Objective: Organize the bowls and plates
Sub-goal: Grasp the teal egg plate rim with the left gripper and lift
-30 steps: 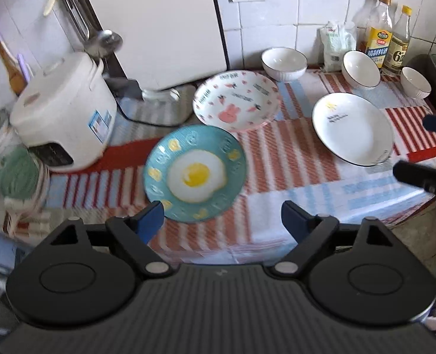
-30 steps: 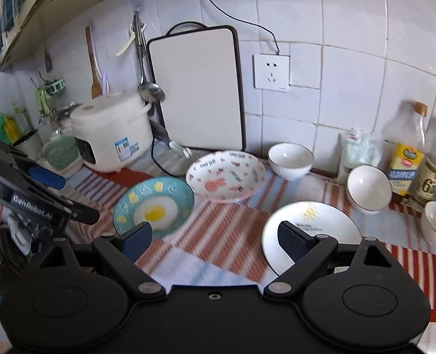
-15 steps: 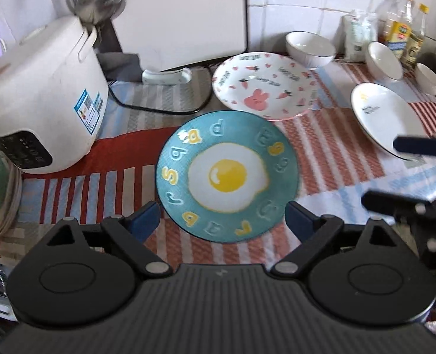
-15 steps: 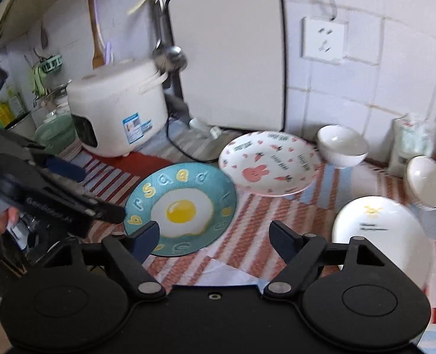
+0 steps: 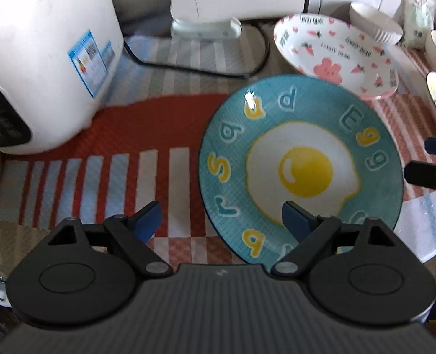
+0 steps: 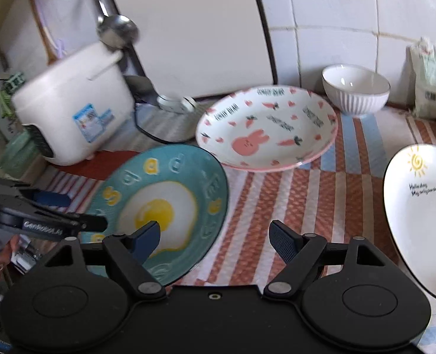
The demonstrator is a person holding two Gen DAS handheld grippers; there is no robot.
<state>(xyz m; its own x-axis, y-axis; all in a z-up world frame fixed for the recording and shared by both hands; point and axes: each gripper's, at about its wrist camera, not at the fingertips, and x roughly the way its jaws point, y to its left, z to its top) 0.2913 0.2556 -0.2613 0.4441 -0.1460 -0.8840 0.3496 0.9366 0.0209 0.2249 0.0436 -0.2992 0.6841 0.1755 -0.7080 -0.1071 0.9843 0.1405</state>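
— Hovering where, the left gripper (image 5: 219, 216)?
— Above the near-left rim of the round teal ceramic plate with a fried-egg print (image 5: 300, 168), jaws spread, nothing between them.
— And the right gripper (image 6: 215, 234)?
— Released too, having just narrowed a little, probably not touching the plate, which lies flat on the striped red-and-blue cloth (image 6: 303, 194).

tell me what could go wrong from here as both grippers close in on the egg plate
1. The left gripper and right gripper, both open, approach the egg plate from opposite sides; they might bump each other or shove it.
2. The bunny plate sits right at the egg plate's far rim, perhaps overlapping it. Lifting could knock it.
3. The rice cooker stands close on the left, so a wide swing could hit it.
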